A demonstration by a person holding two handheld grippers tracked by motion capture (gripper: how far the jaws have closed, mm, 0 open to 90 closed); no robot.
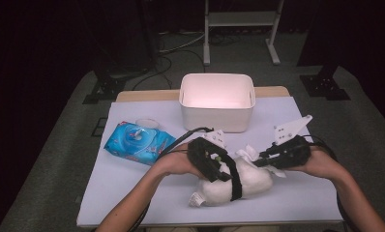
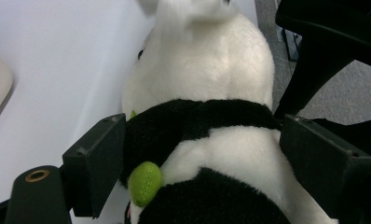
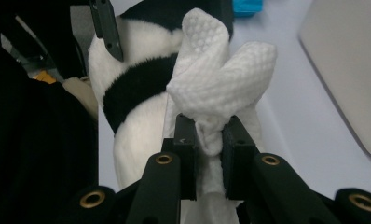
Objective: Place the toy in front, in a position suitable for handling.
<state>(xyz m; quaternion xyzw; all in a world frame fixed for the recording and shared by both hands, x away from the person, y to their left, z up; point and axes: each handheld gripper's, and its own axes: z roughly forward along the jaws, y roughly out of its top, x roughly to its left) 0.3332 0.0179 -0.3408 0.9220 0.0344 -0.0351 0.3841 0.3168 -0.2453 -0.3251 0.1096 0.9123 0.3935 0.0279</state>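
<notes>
**Plush panda held, wipe pinched beside it**

From the high view, I see my left gripper (image 1: 218, 166) over a black-and-white plush panda toy (image 1: 246, 183) lying on the white table (image 1: 132, 193), near a white plastic bin (image 1: 217, 118) and blue wipes packet (image 1: 138, 142).

In the left gripper view, the jaws clasp the panda's body (image 2: 207, 140).

In the right gripper view, my right gripper (image 3: 207, 140) pinches a white textured wipe (image 3: 221, 88) against the panda.

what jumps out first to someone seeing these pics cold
A black-and-white plush panda toy lies at the table's near edge, with the left gripper straddling its body. The right gripper pinches a crumpled white textured wipe against it. Behind stand a white plastic bin and a blue wipes pack.
</notes>
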